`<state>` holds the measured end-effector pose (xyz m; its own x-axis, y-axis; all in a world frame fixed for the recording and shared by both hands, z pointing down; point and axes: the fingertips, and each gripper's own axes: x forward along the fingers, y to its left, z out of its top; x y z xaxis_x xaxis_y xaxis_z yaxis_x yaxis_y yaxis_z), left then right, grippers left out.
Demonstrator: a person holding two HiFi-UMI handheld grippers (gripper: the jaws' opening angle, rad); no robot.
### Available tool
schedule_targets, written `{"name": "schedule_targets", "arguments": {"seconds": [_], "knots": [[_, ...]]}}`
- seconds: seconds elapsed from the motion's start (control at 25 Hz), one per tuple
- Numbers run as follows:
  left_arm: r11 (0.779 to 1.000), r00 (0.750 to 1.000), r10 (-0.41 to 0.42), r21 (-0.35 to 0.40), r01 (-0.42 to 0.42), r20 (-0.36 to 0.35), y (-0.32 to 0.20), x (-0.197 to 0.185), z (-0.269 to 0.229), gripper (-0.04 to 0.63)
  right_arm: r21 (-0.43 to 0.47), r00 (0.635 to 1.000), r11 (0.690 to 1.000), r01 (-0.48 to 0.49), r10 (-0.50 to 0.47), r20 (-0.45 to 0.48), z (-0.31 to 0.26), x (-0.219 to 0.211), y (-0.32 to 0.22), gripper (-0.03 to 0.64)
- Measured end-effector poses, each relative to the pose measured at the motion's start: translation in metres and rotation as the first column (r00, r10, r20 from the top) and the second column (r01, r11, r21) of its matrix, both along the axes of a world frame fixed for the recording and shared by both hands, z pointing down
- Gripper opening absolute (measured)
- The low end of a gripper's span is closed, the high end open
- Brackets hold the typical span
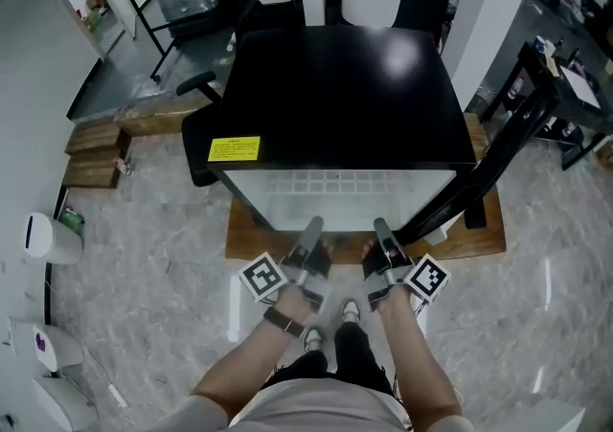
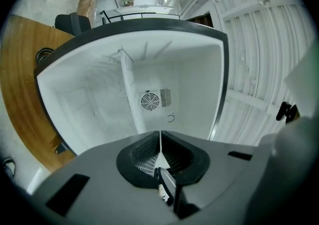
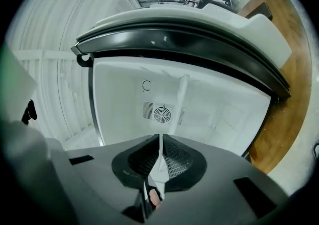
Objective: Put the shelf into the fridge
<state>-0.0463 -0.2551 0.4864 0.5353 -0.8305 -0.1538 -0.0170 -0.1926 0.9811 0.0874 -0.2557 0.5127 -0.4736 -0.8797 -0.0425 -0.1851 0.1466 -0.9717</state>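
Holding shelf (image 1: 335,189) by its near edge at the mouth of the open fridge (image 1: 335,95).
Clamped on that thin white edge with both left gripper (image 1: 312,229) and right gripper (image 1: 381,229), side by side, neither nearer. Seen edge-on between each pair of jaws, reaching straight ahead toward the back wall and fan grille (image 2: 149,101). Lying flat, long axis across the opening, far part seemingly inside the cavity. Probably calls for a level, even push forward, kept square to the side walls.

Black fridge (image 1: 335,85) open, white shelf (image 1: 335,193) partway inside, level
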Motion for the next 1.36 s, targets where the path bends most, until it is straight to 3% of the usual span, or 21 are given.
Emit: {"name": "schedule_targets", "arguments": {"seconds": [0.36, 0.72, 1.12, 1.36], "knots": [[0.999, 0.999, 0.049, 0.017, -0.049, -0.001, 0.052, 0.005, -0.036, 0.006, 0.032, 0.999, 0.999, 0.044, -0.043, -0.014, -0.035, -0.014, 0.048, 0.023], [0.996, 0.997, 0.073, 0.056, -0.074, 0.007, 0.068, 0.010, -0.055, 0.006, 0.065, 0.999, 0.997, 0.047, -0.045, -0.028, -0.055, -0.015, 0.064, 0.021], [0.996, 0.996, 0.072, 0.048, -0.075, 0.054, 0.074, 0.007, -0.050, 0.006, 0.075, 0.998, 0.995, 0.059, -0.056, -0.038, -0.062, -0.017, 0.071, 0.021], [0.995, 0.997, 0.076, 0.065, -0.077, 0.008, 0.074, 0.012, -0.062, 0.006, 0.077, 0.997, 0.995, 0.068, -0.064, -0.046, -0.066, -0.018, 0.070, 0.021]]}}
